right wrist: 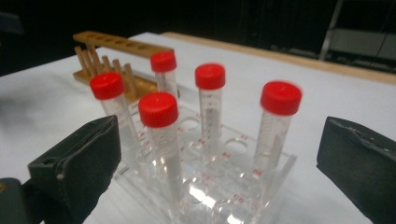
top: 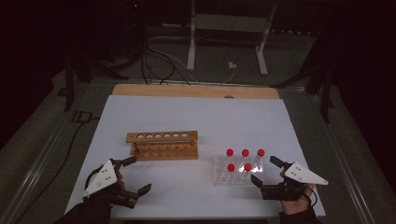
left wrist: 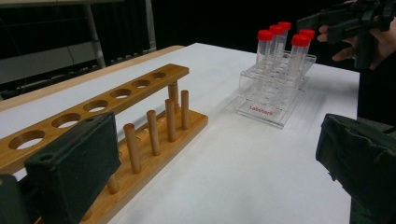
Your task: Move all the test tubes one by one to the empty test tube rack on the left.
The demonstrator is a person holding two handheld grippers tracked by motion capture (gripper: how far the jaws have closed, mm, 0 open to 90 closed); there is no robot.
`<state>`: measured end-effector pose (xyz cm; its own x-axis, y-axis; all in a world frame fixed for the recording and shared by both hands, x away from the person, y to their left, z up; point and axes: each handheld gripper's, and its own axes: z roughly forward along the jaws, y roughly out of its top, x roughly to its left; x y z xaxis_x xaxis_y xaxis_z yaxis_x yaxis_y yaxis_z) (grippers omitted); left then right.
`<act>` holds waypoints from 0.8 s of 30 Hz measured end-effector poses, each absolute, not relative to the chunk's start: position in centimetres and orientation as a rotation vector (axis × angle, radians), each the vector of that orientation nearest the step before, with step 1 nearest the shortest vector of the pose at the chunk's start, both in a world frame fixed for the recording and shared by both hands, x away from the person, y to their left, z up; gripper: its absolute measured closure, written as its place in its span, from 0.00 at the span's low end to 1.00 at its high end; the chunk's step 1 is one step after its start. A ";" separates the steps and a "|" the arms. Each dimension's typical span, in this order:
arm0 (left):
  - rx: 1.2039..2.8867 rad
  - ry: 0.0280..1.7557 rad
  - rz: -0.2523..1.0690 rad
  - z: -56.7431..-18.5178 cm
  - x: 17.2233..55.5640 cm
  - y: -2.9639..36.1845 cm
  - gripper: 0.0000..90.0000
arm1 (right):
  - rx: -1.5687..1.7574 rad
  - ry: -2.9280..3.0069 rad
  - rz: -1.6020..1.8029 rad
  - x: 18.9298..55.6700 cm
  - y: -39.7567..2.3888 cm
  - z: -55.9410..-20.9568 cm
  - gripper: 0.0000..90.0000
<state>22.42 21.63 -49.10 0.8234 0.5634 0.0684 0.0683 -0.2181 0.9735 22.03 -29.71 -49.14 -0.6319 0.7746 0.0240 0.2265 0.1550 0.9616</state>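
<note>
High view, lower right of frame: right gripper (top: pixel 266 172) spread wide and empty, aimed at the clear rack (top: pixel 223 181) of red-capped tubes (top: pixel 248 167) for a pick; left gripper (top: pixel 133 175) likewise unclenched, lower left, near the empty wooden rack (top: pixel 162 145).

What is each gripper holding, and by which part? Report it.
Nothing is held. The left gripper stands open near the wooden rack; the right gripper stands open before the red-capped tubes, touching none.
</note>
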 end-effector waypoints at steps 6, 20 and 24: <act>1.748 0.499 0.485 -49.1 22.5 21.7 0.00 | 0.977 1.967 1.475 22.2 -29.7 -49.2 0.00; 1.740 0.504 0.472 -49.0 22.6 21.6 0.00 | 1.005 1.912 1.481 21.8 -30.0 -45.7 0.00; 1.740 0.501 0.469 -49.0 22.6 21.6 0.00 | 1.013 1.867 1.479 21.9 -30.3 -44.8 0.00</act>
